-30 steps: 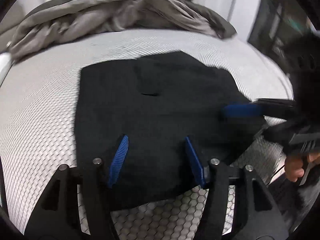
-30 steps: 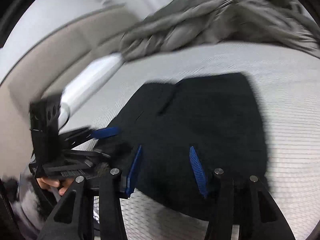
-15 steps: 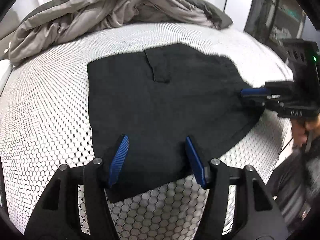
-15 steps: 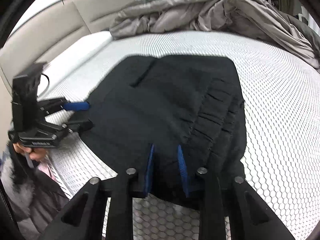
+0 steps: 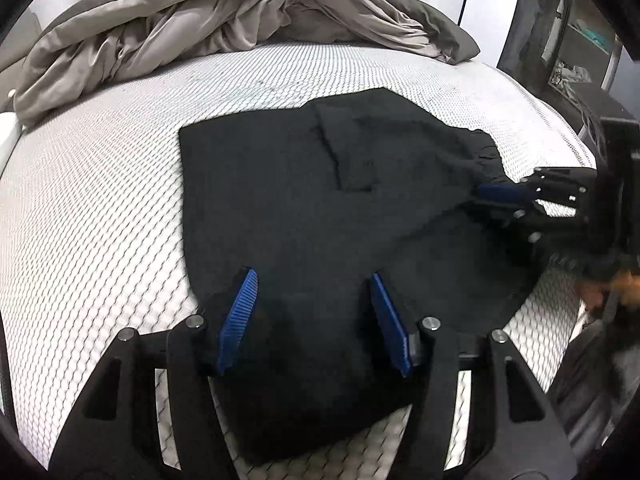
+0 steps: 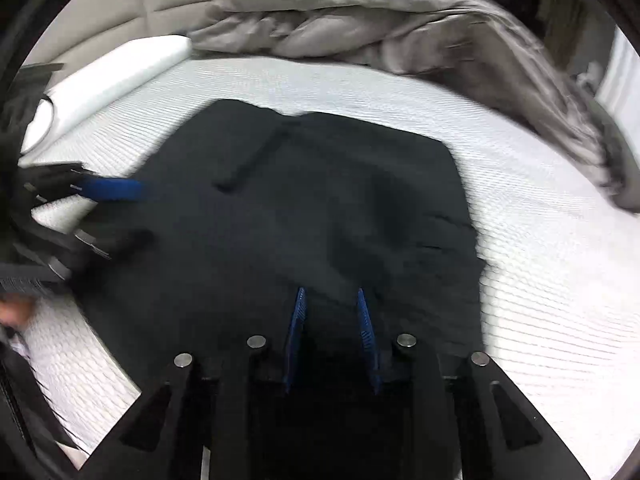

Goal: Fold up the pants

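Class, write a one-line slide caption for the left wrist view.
Left claw open over folded black pants on white mesh mattress; right claw at waistband.

Open mattress surface [image 5: 100,216] is seen at the left of the left wrist frame and at the right of the right wrist frame [image 6: 552,280], unobstructed. The upper part of both frames is blocked by a heaped grey duvet [image 5: 224,20]. A white pillow [image 6: 120,76] bounds the upper left of the right wrist frame. The centre is covered by flat black pants [image 5: 304,216]. Dark furniture [image 5: 560,52] closes the upper right of the left wrist frame
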